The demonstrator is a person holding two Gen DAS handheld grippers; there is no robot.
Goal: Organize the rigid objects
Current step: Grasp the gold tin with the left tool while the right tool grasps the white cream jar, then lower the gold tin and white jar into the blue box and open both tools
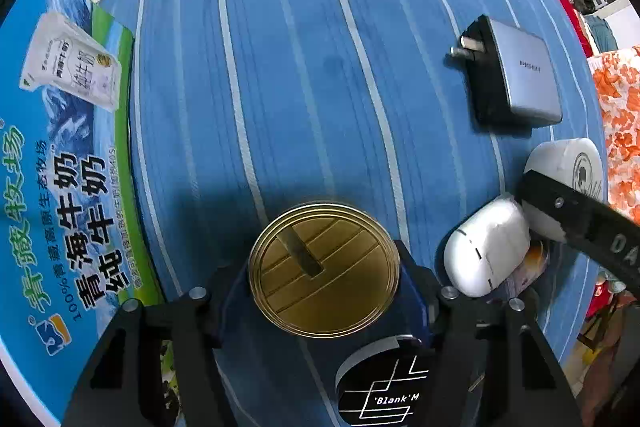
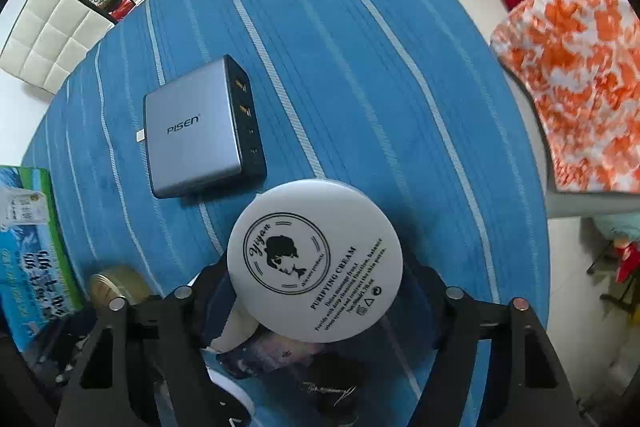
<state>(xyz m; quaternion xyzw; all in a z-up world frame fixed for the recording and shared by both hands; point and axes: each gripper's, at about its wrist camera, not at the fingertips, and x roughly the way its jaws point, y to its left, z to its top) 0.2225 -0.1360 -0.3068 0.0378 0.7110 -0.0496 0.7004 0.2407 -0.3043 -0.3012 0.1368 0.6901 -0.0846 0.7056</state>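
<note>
Both grippers carry loads: the left gripper (image 1: pixel 324 271) clamps the gold tin (image 1: pixel 324 269), the right gripper (image 2: pixel 316 263) the cream jar (image 2: pixel 315 261). Next, probably, set each down beside the charger (image 2: pixel 202 135).

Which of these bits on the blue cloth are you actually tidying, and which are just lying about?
Being tidied: gold tin, white cream jar, grey charger, white case.

Just lying about: milk carton box, orange floral fabric, white chairs.

glossy gold metal tin (image 1: pixel 324 269), matt white plastic jar (image 2: pixel 315 261)
</note>
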